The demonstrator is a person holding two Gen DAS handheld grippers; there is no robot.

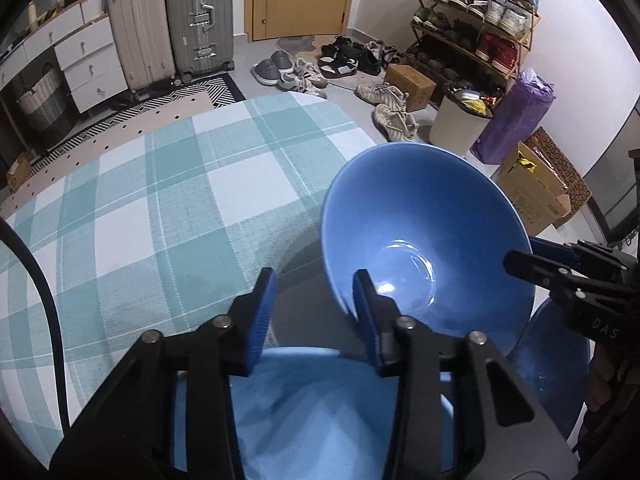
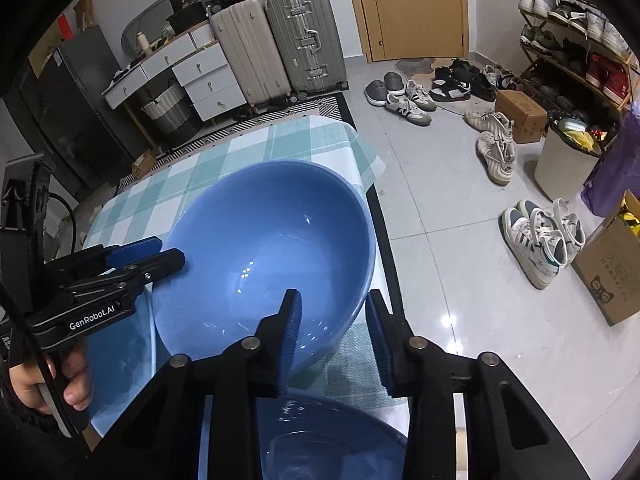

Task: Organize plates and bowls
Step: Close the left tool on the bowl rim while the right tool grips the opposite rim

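Both grippers' jaws stand open around the tilted glossy blue ceramic bowl (image 1: 424, 236) at frame centre: left gripper (image 1: 314, 304), right gripper (image 2: 334, 326).

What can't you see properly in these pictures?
- Left wrist view: the pale blue dish under the left gripper is hidden by the gripper body and cut by the bottom edge.
- Right wrist view: the lower bowl is covered by the right gripper, which straddles the tilted blue bowl; whether it pinches is unclear.
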